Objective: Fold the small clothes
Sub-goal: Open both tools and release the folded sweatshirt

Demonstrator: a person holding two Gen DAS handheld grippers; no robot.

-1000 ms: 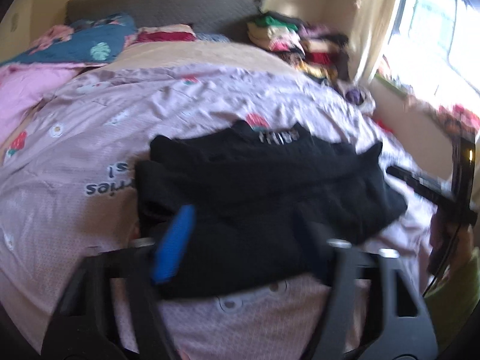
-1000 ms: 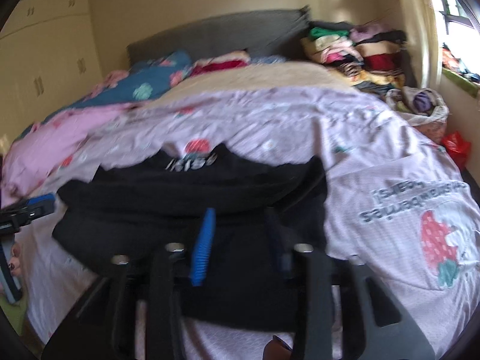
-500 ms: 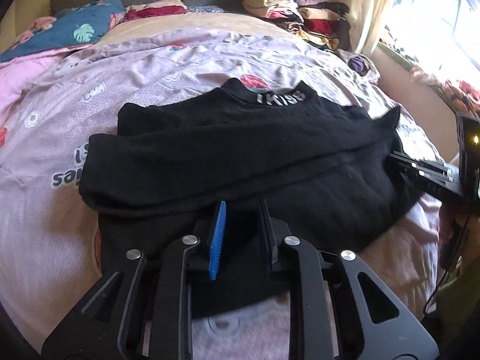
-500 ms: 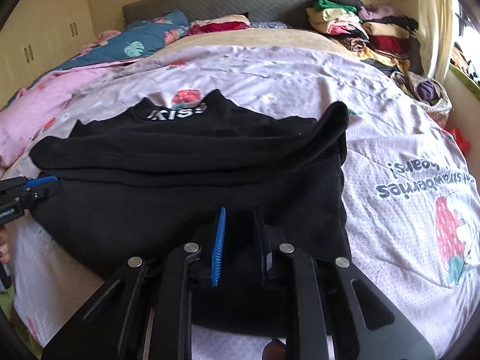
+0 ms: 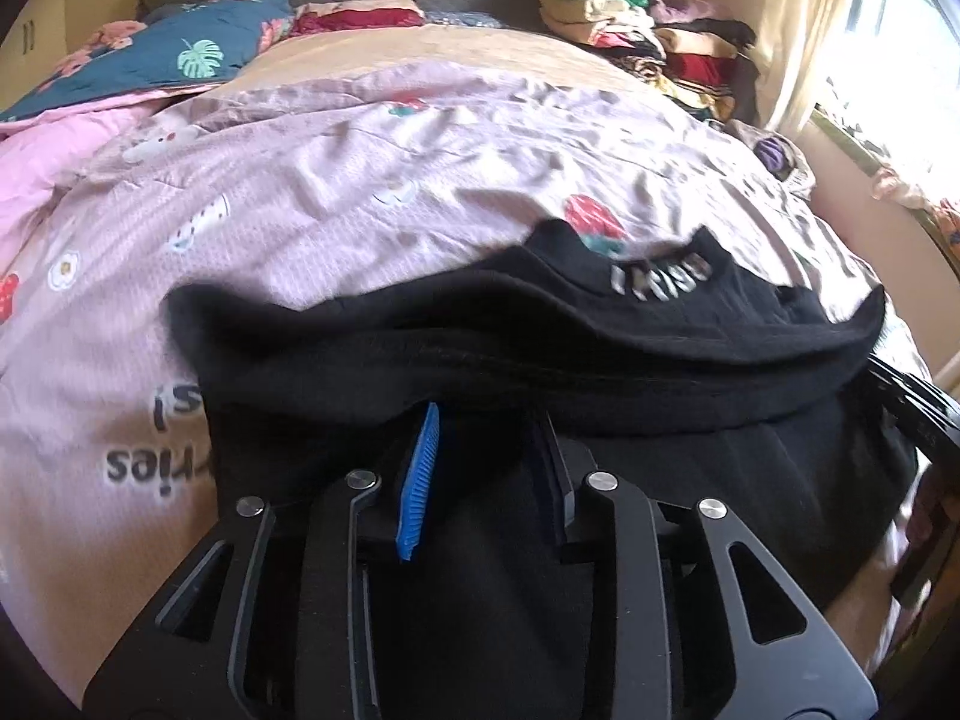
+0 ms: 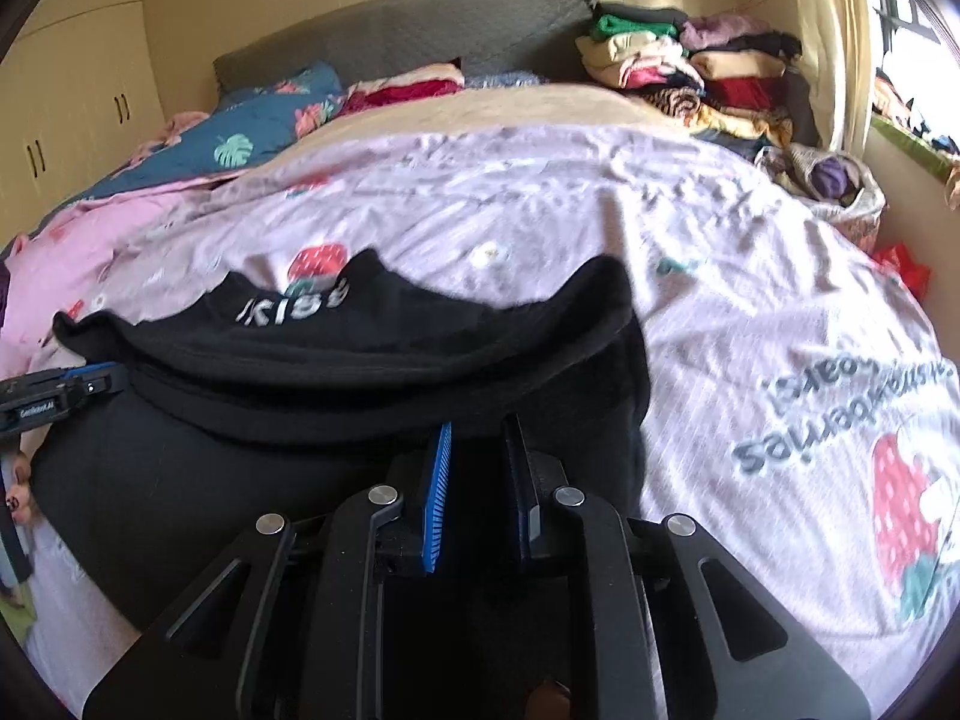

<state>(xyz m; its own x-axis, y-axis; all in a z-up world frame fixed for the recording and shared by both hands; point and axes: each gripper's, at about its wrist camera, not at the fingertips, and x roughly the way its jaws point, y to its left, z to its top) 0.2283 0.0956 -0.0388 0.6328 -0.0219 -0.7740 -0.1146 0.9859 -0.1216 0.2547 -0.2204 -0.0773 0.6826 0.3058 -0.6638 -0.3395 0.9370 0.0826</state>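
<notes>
A black sweater (image 5: 540, 360) with white lettering at its collar lies on the pink strawberry-print bedspread (image 5: 300, 198), sleeves folded across its body. It also shows in the right wrist view (image 6: 360, 372). My left gripper (image 5: 489, 450) is shut on the sweater's near hem at the left side. My right gripper (image 6: 477, 462) is shut on the near hem at the right side. Both hold the hem lifted toward the collar. The right gripper shows at the right edge of the left wrist view (image 5: 912, 414), the left gripper at the left edge of the right wrist view (image 6: 54, 396).
A pile of folded clothes (image 6: 690, 72) stands at the bed's far right by the grey headboard (image 6: 390, 36). A blue leaf-print quilt (image 5: 180, 54) and pink blanket (image 5: 36, 156) lie at the far left. A window (image 5: 900, 60) is on the right, cupboards (image 6: 72, 108) on the left.
Both grippers have carried the sweater's near hem up and forward toward the collar, so the lower half now rises over the folded sleeves.
</notes>
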